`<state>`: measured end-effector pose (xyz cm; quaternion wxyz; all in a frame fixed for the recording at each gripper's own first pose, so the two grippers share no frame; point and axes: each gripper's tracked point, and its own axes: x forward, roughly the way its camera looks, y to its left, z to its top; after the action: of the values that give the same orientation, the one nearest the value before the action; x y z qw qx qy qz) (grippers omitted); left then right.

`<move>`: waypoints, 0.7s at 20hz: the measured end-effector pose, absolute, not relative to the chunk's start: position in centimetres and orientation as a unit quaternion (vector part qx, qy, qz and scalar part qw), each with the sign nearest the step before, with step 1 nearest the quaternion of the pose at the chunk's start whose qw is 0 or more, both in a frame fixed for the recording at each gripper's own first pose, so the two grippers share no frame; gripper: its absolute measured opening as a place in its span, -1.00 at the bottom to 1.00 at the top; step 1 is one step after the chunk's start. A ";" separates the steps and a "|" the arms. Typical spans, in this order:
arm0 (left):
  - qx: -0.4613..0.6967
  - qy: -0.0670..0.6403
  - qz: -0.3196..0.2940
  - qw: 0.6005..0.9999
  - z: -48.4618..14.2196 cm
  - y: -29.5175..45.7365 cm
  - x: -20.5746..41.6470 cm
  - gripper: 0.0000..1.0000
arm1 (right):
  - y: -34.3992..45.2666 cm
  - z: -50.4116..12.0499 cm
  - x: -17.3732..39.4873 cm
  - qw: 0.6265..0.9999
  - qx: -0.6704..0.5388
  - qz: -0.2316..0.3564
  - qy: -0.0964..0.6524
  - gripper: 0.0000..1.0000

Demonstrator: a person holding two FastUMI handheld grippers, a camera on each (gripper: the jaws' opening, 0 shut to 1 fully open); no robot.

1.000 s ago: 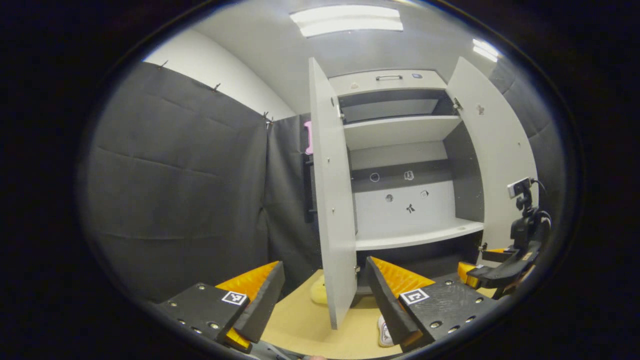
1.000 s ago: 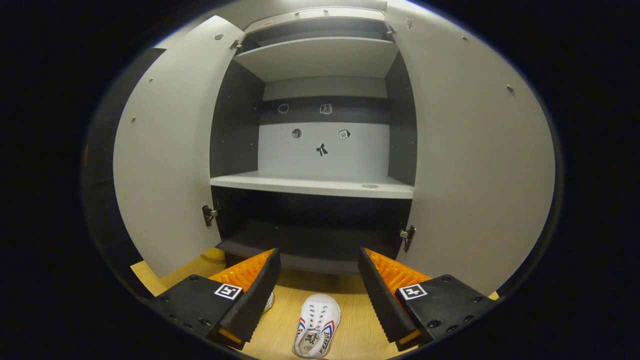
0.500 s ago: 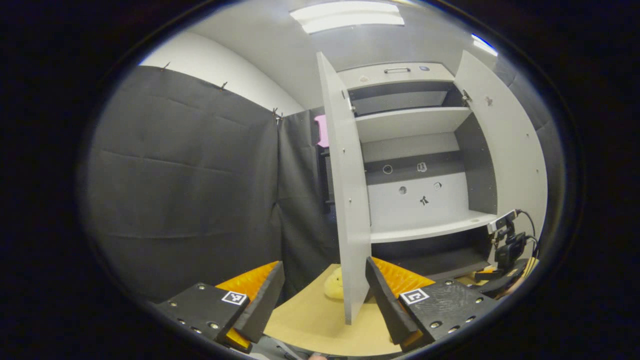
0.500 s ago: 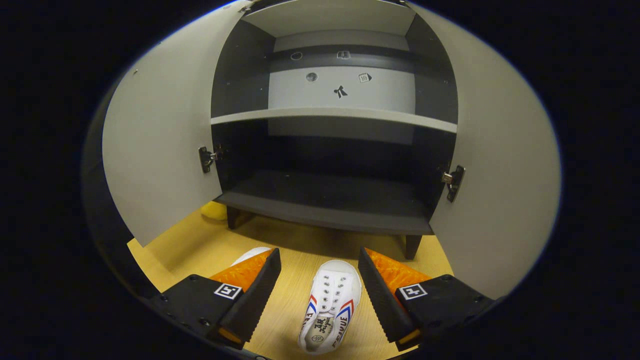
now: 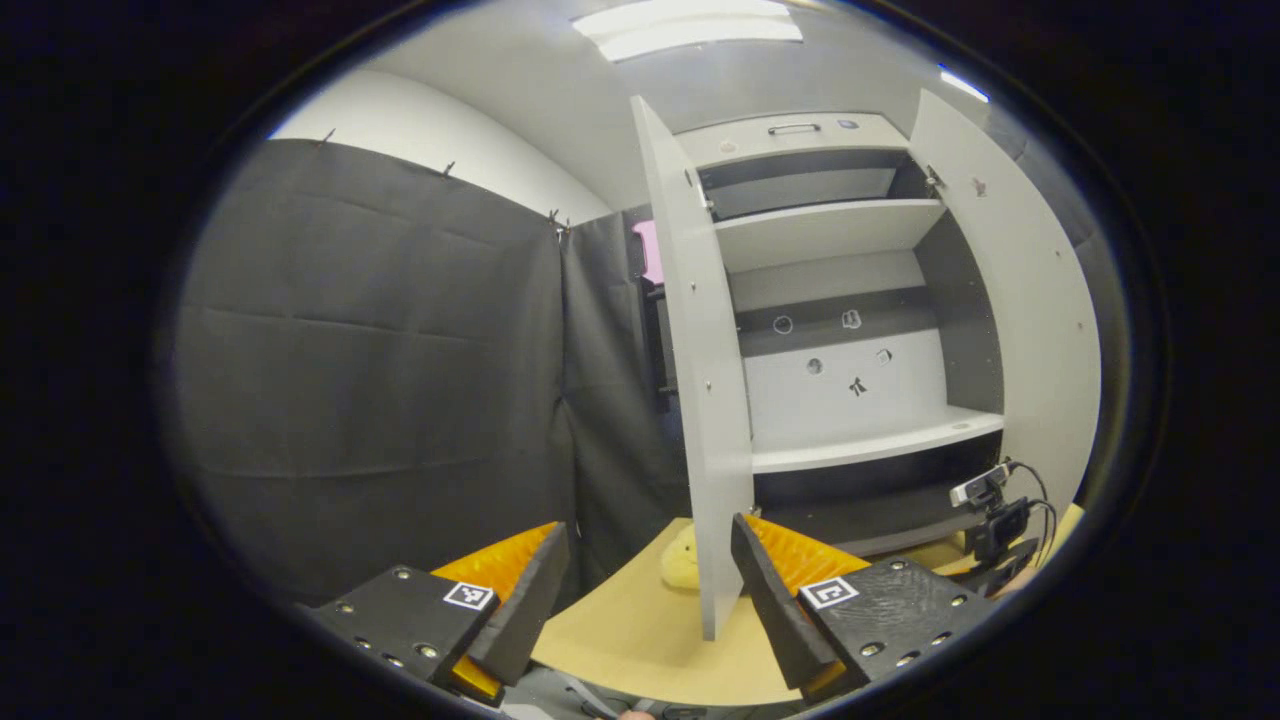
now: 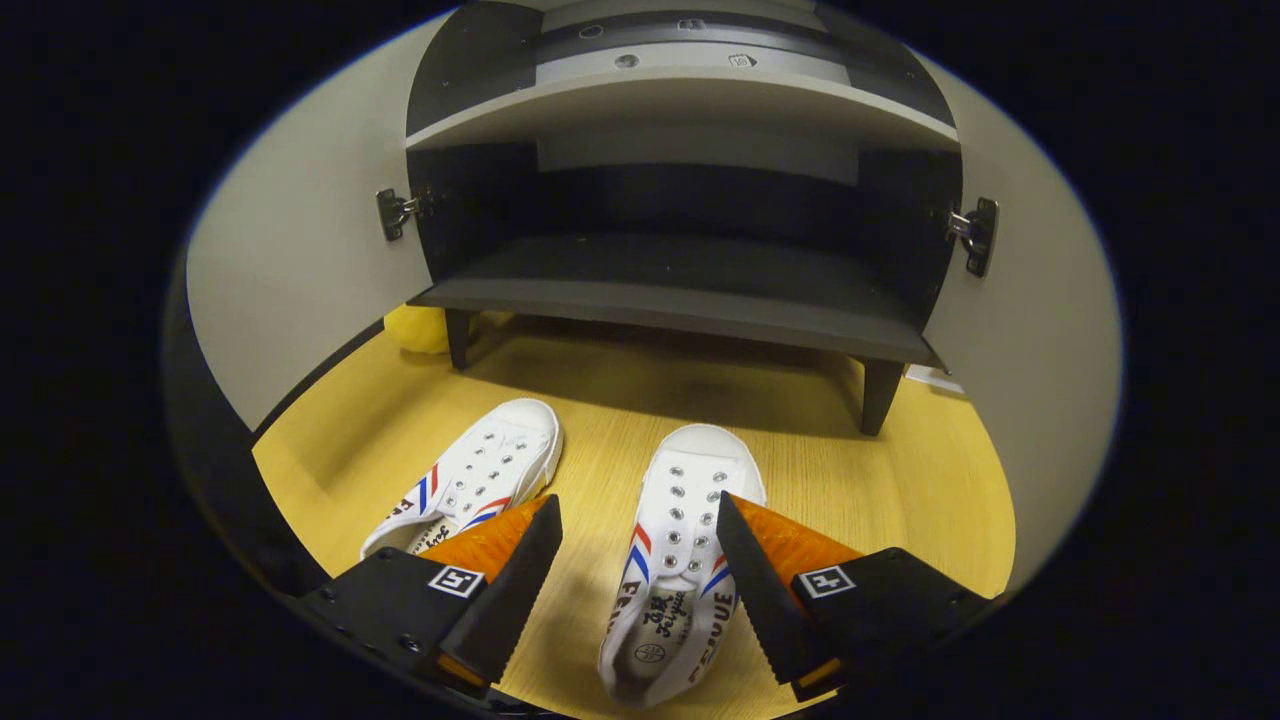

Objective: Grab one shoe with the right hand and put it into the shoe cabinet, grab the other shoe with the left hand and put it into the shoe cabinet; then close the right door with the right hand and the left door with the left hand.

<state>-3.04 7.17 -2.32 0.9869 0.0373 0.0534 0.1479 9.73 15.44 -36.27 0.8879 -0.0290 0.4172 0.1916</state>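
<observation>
Two white sneakers with red and blue stripes lie on the wooden floor in the right gripper view, toes toward the cabinet. The right shoe (image 6: 672,560) sits between the spread fingers of my right gripper (image 6: 640,570), which is open and above it. The left shoe (image 6: 470,480) lies just beyond that gripper's left finger. The shoe cabinet (image 6: 680,290) stands with both doors swung wide and a dark bottom shelf bare. My left gripper (image 5: 645,590) is open, held in the air facing the edge of the left door (image 5: 705,400). The right gripper (image 5: 990,520) appears low at the right of the left gripper view.
A yellow soft object (image 6: 420,328) lies on the floor by the cabinet's left leg, also in the left gripper view as a yellow lump (image 5: 682,565). Black cloth walls (image 5: 380,370) close the left side. The right door (image 6: 1030,350) stands open.
My right gripper has tipped down and come closer to the floor, so both shoes now show and one lies between its fingers. The left gripper has drifted slightly, still open.
</observation>
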 end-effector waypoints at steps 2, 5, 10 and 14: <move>0.040 0.054 0.149 0.987 -2.4 7.1 -3.1 0.88 | 15.5 -36.9 9.4 0.881 -0.031 0.196 0.429 0.92; 0.041 0.056 0.148 0.987 -2.3 7.1 -3.2 0.88 | 15.9 -38.3 8.5 0.867 -0.021 0.201 0.455 0.87; 0.045 0.056 0.150 0.986 -2.3 7.0 -3.3 0.89 | 16.2 -39.6 8.5 0.859 -0.008 0.197 0.473 0.58; 0.046 0.054 0.149 0.986 -2.2 6.9 -3.3 0.88 | 15.3 -40.6 9.1 0.862 -0.023 0.170 0.478 0.18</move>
<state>-3.34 6.90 -2.25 0.9863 0.0461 0.0537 0.1489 9.09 15.30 -40.63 0.8617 -0.0230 0.4777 0.1696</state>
